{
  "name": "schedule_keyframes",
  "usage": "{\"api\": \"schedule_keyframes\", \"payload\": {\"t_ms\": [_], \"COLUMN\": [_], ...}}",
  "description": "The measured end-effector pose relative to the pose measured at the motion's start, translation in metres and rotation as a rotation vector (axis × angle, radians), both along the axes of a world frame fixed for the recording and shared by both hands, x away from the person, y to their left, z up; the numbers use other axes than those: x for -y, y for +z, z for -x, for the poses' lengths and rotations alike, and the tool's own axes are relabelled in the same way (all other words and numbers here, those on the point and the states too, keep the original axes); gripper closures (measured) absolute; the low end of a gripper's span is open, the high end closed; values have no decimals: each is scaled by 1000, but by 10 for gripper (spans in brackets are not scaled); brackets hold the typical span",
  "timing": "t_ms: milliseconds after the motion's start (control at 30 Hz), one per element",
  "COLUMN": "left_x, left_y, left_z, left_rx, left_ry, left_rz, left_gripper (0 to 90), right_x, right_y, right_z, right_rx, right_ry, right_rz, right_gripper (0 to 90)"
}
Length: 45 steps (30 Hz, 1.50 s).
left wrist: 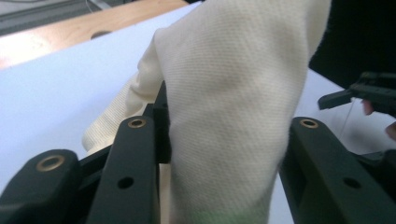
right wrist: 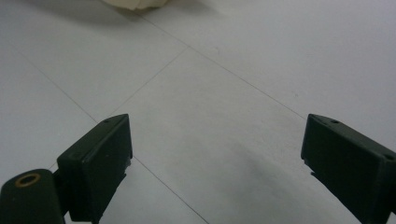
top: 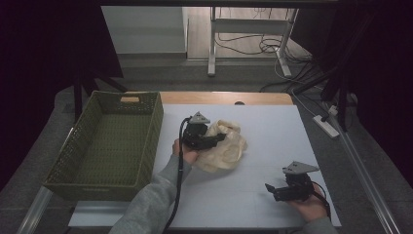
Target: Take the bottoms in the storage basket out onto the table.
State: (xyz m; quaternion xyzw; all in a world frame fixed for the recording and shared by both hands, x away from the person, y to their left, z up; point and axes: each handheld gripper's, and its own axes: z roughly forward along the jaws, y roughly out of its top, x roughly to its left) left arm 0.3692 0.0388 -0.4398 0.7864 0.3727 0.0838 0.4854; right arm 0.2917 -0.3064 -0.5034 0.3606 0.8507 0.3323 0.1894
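Left gripper (top: 217,137) is clamped on the cream cloth (top: 225,146), mid-table just right of the green basket (top: 83,146); the fold sits between my jaws (left gripper view confirms). I lift clear before swinging left, keeping the hem off the rim. Right gripper (top: 271,189) idles with jaws apart, near right.

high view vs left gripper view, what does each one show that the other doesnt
High view alone: the green woven basket left of the white mat, the person's grey sleeve, and floor cables beyond the table. Left gripper view alone: the fabric's fine weave up close, bunched between the left hand-held gripper and its black jaws. Both: the cream cloth, the white mat, the wooden table edge, and the right hand-held gripper, apart from the cloth.
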Motion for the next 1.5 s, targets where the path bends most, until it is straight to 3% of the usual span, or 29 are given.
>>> {"api": "schedule_keyframes", "payload": {"t_ms": [167,367,700,867,1100,1400,1500], "left_x": [5,15,26,24,24,24,23], "left_y": [-10,-34,-46,-52,-52,-51,-49], "left_z": [-5,-7,-2,-4,-4,-2,-1], "left_rx": [-24,-65,-56,-88,-90,-94,-86], "left_ry": [5,-5,-38,-56,-51,-32,-30], "left_rz": [-31,-107,-209,-186,-190,-166,-158], "left_gripper": [600,597,597,596,589,466,387], "right_x": [0,0,-1,0,-1,-1,0], "right_y": [0,0,-1,-1,-1,-1,-1], "right_z": [0,0,0,0,0,0,0], "right_rx": [-1,-2,-5,-3,-4,-6,-7], "right_ry": [2,3,5,4,4,5,4], "right_rz": [1,1,4,3,5,4,1], "right_gripper": [91,91,91,91,91,91,91]}}
